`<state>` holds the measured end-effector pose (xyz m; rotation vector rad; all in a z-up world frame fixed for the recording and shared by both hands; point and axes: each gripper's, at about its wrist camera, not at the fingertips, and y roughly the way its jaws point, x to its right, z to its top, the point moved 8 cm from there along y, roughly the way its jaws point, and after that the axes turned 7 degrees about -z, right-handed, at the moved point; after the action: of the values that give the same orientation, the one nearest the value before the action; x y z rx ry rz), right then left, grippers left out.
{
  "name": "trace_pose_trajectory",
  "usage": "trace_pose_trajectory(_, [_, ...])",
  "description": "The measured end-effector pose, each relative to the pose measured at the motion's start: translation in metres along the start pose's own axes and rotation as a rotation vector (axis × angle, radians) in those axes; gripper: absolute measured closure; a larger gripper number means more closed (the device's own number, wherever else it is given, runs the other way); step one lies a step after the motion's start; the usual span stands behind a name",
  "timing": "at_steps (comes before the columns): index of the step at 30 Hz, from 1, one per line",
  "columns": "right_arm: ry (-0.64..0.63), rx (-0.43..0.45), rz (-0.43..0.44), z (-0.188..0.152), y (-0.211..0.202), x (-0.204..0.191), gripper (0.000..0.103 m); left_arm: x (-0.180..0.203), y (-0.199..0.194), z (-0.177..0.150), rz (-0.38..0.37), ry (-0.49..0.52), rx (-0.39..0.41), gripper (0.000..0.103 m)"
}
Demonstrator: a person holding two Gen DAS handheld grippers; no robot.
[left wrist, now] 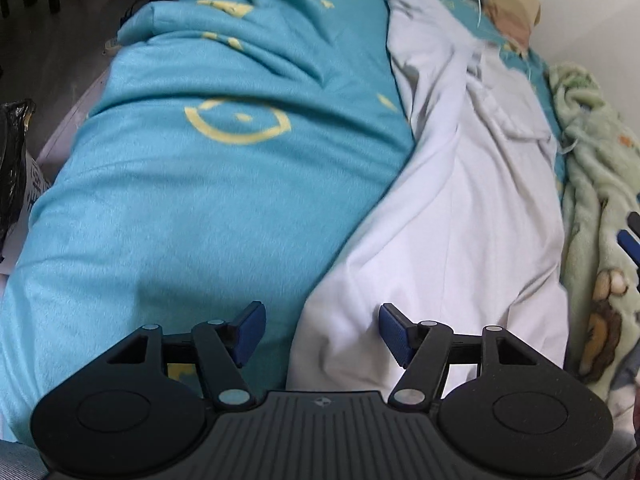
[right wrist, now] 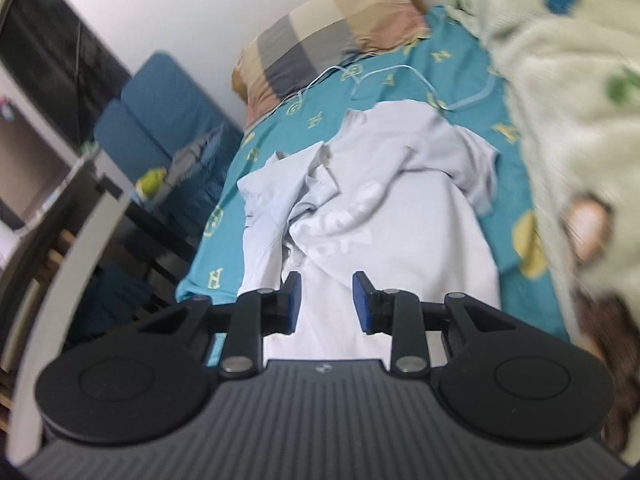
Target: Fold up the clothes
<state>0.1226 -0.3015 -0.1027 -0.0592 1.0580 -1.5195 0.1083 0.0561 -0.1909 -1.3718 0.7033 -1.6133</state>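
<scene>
The left gripper [left wrist: 322, 334] stands with its jaws spread wide and nothing between them, its blue pads [left wrist: 394, 334] hanging above the near hem of the white shirt [left wrist: 460, 216], one pad over the shirt and the other over the teal bedsheet [left wrist: 208, 208]; whether either pad touches cloth cannot be told. The right gripper [right wrist: 326, 304] has its jaws partly apart, also empty, poised over the same white shirt [right wrist: 384, 216], which passes beneath the gap without being pinched. The shirt lies crumpled lengthwise down the bed, its lower part fairly flat near both grippers and its upper part bunched and folded over itself farther away. Under it the teal bedsheet [right wrist: 452, 68], printed with yellow letters and rings, covers the mattress. A pale green fleece blanket [right wrist: 552, 92] with cartoon patches is heaped along the wall side just beside the shirt. At the far end a checked pillow [right wrist: 332, 36] in grey, beige and pink rests against the white wall, with a thin light cord looped on the sheet near it. Beyond the bed's open side stand a blue padded seat [right wrist: 160, 116] and dark furniture, blurred. Both grippers point downward and along the bed toward the pillow
</scene>
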Motion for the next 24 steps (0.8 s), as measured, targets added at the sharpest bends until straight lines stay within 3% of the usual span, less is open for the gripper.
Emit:
trace_pose_trajectory(1, [0.017, -0.001, 0.0, 0.0, 0.0, 0.006, 0.071, 0.004, 0.001, -0.003, 0.005, 0.026, -0.015, 0.04])
trace_pose_trajectory(2, [0.03, -0.002, -0.001, 0.001, 0.001, 0.011, 0.071, 0.008, 0.001, -0.005, 0.01, 0.052, -0.03, 0.051])
trace_pose_trajectory(3, [0.027, -0.003, -0.006, 0.002, 0.003, 0.014, 0.071, 0.012, 0.001, -0.008, 0.02, 0.079, -0.043, 0.064])
trace_pose_trajectory(4, [0.024, -0.003, -0.011, 0.004, 0.005, 0.015, 0.071, 0.015, -0.001, -0.01, 0.037, 0.107, -0.052, 0.089])
trace_pose_trajectory(6, [0.032, -0.015, 0.001, 0.004, 0.008, 0.016, 0.071, 0.024, -0.006, -0.014, 0.077, 0.175, -0.062, 0.098])
trace_pose_trajectory(10, [0.037, -0.044, 0.037, 0.001, 0.009, 0.015, 0.071, 0.068, -0.045, -0.017, 0.237, 0.463, 0.006, 0.1])
trace_pose_trajectory(12, [0.034, -0.054, 0.05, 0.0, 0.009, 0.015, 0.071, 0.102, -0.06, -0.028, 0.27, 0.605, 0.014, 0.1])
trace_pose_trajectory(15, [0.05, -0.075, 0.067, 0.001, 0.014, 0.016, 0.071, 0.15, -0.049, -0.054, 0.283, 0.767, -0.032, 0.099])
trace_pose_trajectory(20, [0.085, -0.076, 0.069, 0.008, 0.016, 0.028, 0.071, 0.176, 0.011, -0.097, 0.28, 0.877, -0.132, 0.095])
trace_pose_trajectory(24, [0.135, -0.055, 0.051, 0.018, 0.014, 0.047, 0.071, 0.154, 0.028, -0.101, 0.264, 0.816, -0.169, 0.083])
